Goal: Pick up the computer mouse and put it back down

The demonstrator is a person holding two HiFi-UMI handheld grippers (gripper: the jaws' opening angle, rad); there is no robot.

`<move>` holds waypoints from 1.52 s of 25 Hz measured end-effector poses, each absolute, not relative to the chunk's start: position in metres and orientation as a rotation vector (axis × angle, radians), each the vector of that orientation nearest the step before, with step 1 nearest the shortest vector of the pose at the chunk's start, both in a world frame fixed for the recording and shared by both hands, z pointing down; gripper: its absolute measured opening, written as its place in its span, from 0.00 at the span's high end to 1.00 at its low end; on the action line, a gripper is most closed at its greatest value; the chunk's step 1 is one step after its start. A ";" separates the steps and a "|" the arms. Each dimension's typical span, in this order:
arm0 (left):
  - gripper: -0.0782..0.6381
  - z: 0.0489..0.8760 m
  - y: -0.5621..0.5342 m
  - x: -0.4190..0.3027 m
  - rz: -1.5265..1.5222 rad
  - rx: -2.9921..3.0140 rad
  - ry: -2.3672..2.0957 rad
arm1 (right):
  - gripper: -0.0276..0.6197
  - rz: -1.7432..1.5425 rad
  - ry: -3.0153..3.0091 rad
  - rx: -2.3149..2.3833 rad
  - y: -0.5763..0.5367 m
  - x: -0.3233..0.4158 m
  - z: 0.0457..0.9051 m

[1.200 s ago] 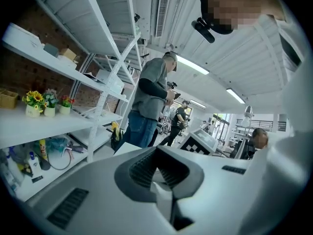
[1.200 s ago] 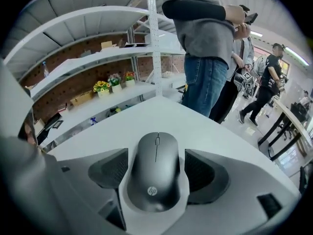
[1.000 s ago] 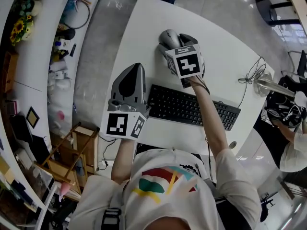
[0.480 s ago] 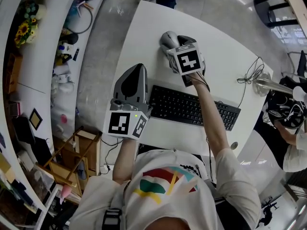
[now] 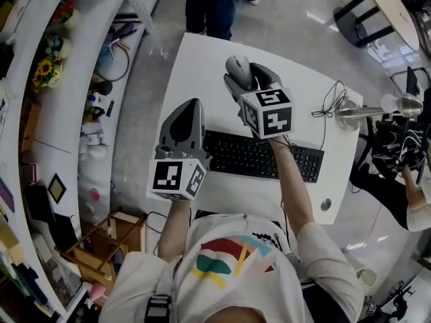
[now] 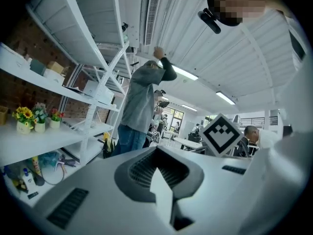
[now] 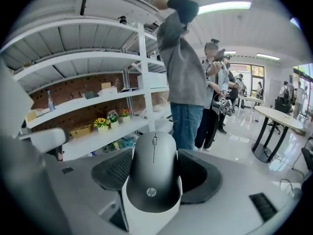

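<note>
A dark grey computer mouse (image 5: 237, 66) hangs above the far part of the white table (image 5: 202, 59), clear of its surface. My right gripper (image 5: 244, 74) is shut on it. In the right gripper view the mouse (image 7: 152, 168) sits between the two pads, its wheel end pointing away, and the right gripper (image 7: 155, 180) holds its sides. My left gripper (image 5: 190, 110) hovers to the left of the keyboard with its jaws together and nothing in them. In its own view the left gripper (image 6: 161, 180) points out over the room.
A black keyboard (image 5: 262, 155) lies on the table in front of the person. A thin cable (image 5: 330, 103) and a silver lamp (image 5: 377, 110) are at the right edge. A person (image 5: 215, 5) stands at the far side. Shelves (image 5: 67, 79) with clutter line the left.
The right gripper has closed on the mouse and lifted it off the table. The left gripper has risen too, staying shut.
</note>
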State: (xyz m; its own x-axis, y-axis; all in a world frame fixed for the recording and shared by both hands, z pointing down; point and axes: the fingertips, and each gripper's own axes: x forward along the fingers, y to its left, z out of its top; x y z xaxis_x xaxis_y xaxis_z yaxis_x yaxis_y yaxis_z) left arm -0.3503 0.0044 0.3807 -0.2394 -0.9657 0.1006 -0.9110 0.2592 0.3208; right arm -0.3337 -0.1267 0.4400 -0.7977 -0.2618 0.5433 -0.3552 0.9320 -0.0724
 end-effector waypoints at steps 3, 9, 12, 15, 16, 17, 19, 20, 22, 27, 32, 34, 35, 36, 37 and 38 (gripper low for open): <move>0.83 0.357 0.002 -0.333 -0.278 1.799 -2.240 | 0.49 0.245 -2.603 0.519 -0.121 -0.297 0.401; 0.83 0.314 -0.009 -0.280 -0.298 1.973 -2.165 | 0.49 0.258 -2.755 0.626 -0.098 -0.209 0.324; 0.83 0.299 -0.014 -0.251 -0.329 2.053 -2.092 | 0.49 0.287 -2.809 0.671 -0.081 -0.168 0.298; 0.83 0.284 -0.017 -0.224 -0.372 2.132 -2.031 | 0.49 0.323 -2.851 0.726 -0.063 -0.133 0.284; 0.83 0.281 -0.016 -0.216 -0.379 2.152 -2.017 | 0.49 0.332 -2.864 0.746 -0.057 -0.123 0.282; 0.83 0.278 -0.015 -0.208 -0.380 2.171 -2.003 | 0.49 0.343 -2.879 0.759 -0.051 -0.114 0.280; 0.83 0.273 -0.011 -0.195 -0.377 2.205 -1.974 | 0.49 0.366 -2.907 0.770 -0.040 -0.099 0.276; 0.83 0.272 -0.009 -0.190 -0.371 2.219 -1.963 | 0.49 0.371 -2.914 0.774 -0.035 -0.094 0.274; 0.83 0.269 -0.006 -0.184 -0.363 2.239 -1.949 | 0.49 0.366 -2.918 0.784 -0.030 -0.086 0.271; 0.83 0.260 0.000 -0.180 -0.368 2.259 -1.959 | 0.49 0.362 -2.939 0.775 -0.024 -0.081 0.264; 0.83 0.256 0.005 -0.184 -0.370 2.255 -1.981 | 0.49 0.362 -2.945 0.744 -0.018 -0.087 0.263; 0.83 0.258 0.005 -0.184 -0.339 2.249 -1.998 | 0.49 0.365 -2.951 0.730 -0.016 -0.087 0.263; 0.83 0.259 0.006 -0.183 -0.318 2.245 -2.010 | 0.49 0.370 -2.954 0.726 -0.016 -0.087 0.263; 0.83 0.259 0.006 -0.183 -0.310 2.242 -2.019 | 0.49 0.376 -2.956 0.725 -0.015 -0.086 0.264; 0.83 0.258 0.008 -0.183 -0.323 2.242 -2.021 | 0.49 0.380 -2.958 0.723 -0.015 -0.086 0.264; 0.83 0.256 0.010 -0.183 -0.353 2.243 -2.015 | 0.49 0.379 -2.959 0.720 -0.014 -0.086 0.264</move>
State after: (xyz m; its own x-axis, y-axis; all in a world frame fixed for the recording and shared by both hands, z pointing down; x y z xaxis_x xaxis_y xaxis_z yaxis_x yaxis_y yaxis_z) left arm -0.1826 0.0098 0.2562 0.0942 -0.9904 -0.1009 -0.9659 -0.1155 0.2319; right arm -0.0861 -0.0139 0.2636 -0.8874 -0.4429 0.1279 -0.4608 0.8596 -0.2209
